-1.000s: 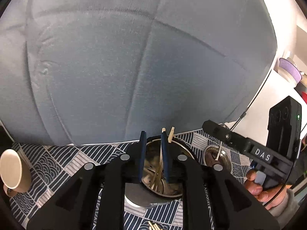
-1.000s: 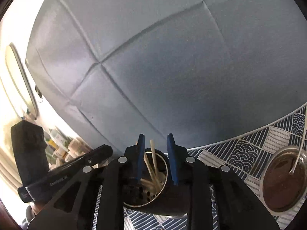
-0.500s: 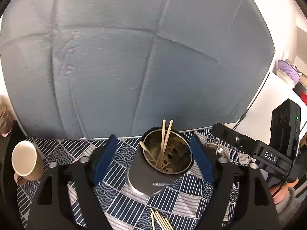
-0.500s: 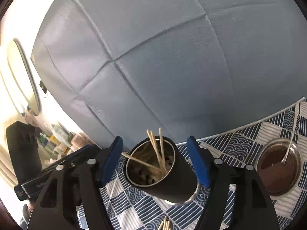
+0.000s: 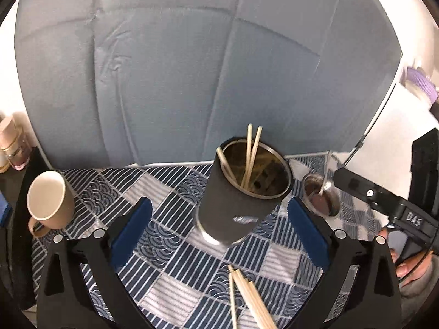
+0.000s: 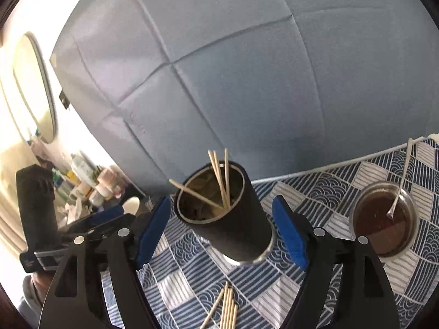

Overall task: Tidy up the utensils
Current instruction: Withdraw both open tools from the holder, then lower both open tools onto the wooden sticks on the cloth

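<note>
Blue-grey padded headboard point(image 5: 192, 68) (oval mirror point(image 6: 35, 87) beside)

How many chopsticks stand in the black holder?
3. Two lean together at the far rim of the holder; one slants out to the left. Others may be hidden inside.

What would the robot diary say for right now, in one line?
left gripper: open, just opened, empty | right gripper: open, just opened, empty | dark metal cylinder holder: four wooden chopsticks inside | loose wooden chopsticks: on patterned cloth
</note>
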The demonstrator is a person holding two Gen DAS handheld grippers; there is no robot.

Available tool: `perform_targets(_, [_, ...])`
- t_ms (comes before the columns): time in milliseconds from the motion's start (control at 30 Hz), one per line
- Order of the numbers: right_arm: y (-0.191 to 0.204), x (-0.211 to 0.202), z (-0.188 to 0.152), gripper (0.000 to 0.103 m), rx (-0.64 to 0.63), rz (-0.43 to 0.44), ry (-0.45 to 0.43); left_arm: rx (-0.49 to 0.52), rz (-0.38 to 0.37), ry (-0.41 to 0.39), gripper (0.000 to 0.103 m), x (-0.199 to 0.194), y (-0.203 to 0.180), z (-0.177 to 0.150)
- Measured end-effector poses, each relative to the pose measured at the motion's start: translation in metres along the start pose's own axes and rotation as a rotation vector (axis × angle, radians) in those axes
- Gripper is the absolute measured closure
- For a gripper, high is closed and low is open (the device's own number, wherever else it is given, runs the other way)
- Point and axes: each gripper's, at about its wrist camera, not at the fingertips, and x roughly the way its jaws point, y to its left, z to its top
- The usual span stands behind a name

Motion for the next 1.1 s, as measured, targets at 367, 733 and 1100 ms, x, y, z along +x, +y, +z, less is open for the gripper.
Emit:
perform_targets(367, [-0.008, 0.015, -0.043, 0.017, -0.007, -0.067, 0.149, 0.075, 0.071, 0.117, 0.006, 0.016, 0.004, -0.039])
perform_targets(733, [-0.015, 0.035, -0.114, 0.016, -0.114, -0.161, 0.365, 0.137, 0.076, 0.293, 0.006, 0.040, -0.003, -0.102])
perform_targets(1100, [-0.021, 0.044, -0.166, 0.016, -0.182, -0.197, 0.491, 0.205, 0.082, 0.409, 0.006, 0.059, -0.013, -0.147])
